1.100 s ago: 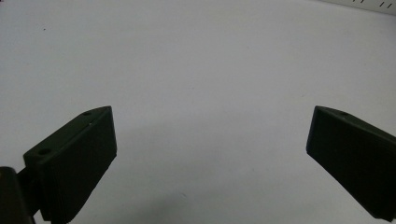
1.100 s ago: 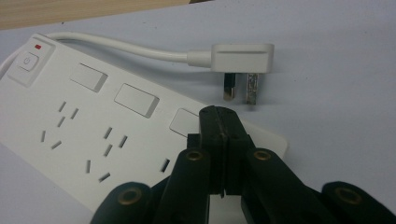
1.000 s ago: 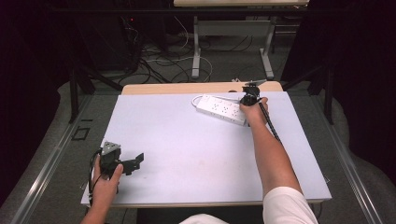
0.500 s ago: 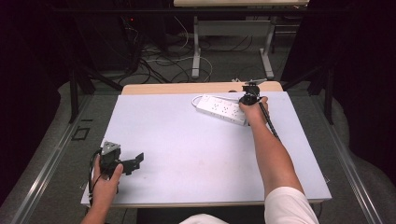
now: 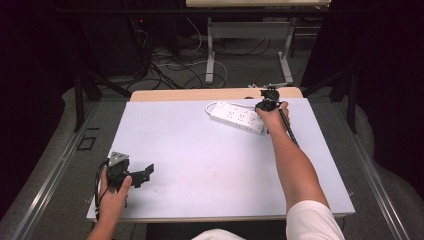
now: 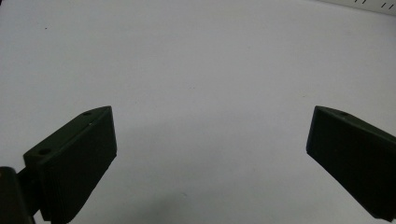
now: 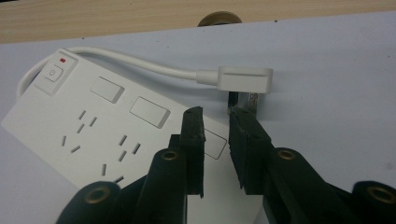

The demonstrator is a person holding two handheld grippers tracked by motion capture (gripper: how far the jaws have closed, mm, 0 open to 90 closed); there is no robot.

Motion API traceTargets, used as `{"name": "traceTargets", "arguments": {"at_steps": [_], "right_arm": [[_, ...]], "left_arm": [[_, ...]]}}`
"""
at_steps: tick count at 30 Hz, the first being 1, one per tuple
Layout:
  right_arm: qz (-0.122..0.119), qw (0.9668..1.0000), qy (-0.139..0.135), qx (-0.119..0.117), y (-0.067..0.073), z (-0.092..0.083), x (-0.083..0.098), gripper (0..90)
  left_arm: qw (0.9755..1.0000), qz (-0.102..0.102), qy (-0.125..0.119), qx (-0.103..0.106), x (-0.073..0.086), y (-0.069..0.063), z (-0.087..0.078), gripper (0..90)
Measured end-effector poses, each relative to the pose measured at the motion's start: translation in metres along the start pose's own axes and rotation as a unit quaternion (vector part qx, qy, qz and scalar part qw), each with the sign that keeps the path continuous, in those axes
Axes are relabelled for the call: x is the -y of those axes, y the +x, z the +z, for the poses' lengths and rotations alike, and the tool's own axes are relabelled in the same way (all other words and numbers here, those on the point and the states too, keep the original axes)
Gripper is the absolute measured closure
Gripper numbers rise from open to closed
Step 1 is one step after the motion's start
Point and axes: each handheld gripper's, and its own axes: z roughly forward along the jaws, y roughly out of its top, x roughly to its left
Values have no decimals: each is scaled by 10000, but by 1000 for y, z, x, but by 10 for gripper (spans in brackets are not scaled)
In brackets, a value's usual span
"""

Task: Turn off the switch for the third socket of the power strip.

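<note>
No words, brand names or numbers can be read anywhere. The one sign is a power symbol, a circle with a short stroke, on the square switch button at the cable corner of the white power strip. Just above that button, toward the strip's edge, sits a small red indicator mark. The strip's other faces carry plain blank rectangles and socket slots, with no lettering

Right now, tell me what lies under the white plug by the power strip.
The plug lies flat on the white table; metal prongs jut from it toward the right gripper. Beneath its body is hidden.
</note>
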Motion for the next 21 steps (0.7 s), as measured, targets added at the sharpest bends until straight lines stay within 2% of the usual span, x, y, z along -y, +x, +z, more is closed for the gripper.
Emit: {"name": "traceTargets", "arguments": {"at_steps": [9,10,11,17,21], "right_arm": [[-33,9998,-166,-81,0,-6,-3,631],[-48,9997,-172,-162,0,-7,-3,614],[-62,9997,-191,-106,0,-7,-4,597],[-266,9991,-256,-190,2,-10,-5,525],[-313,9988,-295,-212,4,-13,-5,478]], "left_arm": [[10000,25,-10,14,-1,0,0,19],[10000,36,-5,20,-1,0,0,19],[10000,38,-5,19,-1,-1,0,19],[10000,28,-25,24,-1,-1,0,19],[10000,26,-14,21,-1,-1,0,19]]}}
